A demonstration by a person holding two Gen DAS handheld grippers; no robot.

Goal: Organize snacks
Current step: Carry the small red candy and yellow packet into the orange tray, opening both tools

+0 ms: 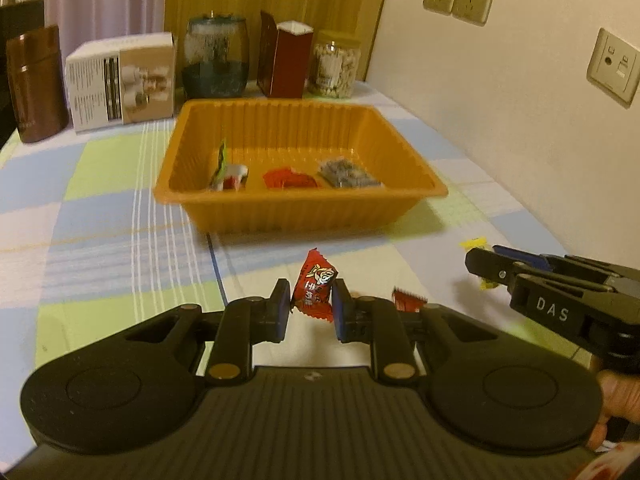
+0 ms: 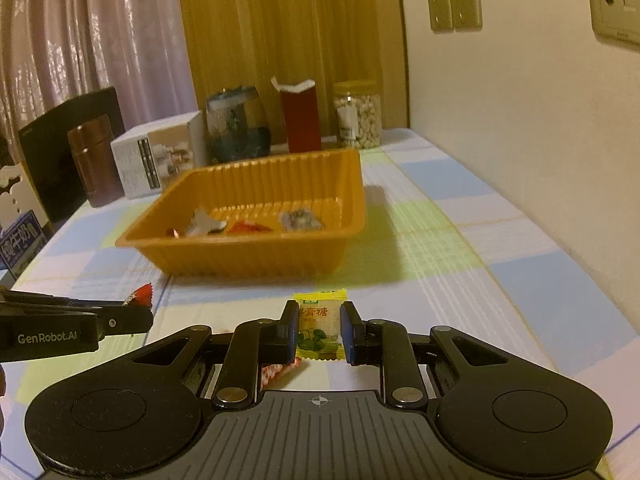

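Note:
My left gripper (image 1: 311, 304) is shut on a red candy packet (image 1: 316, 286), held just above the checked tablecloth. The right gripper (image 2: 319, 326) is shut on a yellow-green candy packet (image 2: 320, 322); it also shows in the left wrist view (image 1: 486, 266) at the right, with the yellow packet (image 1: 474, 243) poking out. An orange plastic tray (image 1: 296, 208) stands ahead of both grippers and holds a white-and-green packet (image 1: 228, 172), a red packet (image 1: 290, 179) and a clear grey packet (image 1: 347, 174). Another small red packet (image 1: 408, 300) lies on the cloth right of my left fingers.
Behind the tray stand a brown flask (image 1: 36, 84), a white box (image 1: 122, 80), a dark glass jar (image 1: 216, 58), a maroon carton (image 1: 285, 58) and a jar of nuts (image 1: 334, 66). A wall (image 1: 500, 92) with sockets borders the table's right side. A red-white wrapper (image 2: 276, 370) lies under the right gripper.

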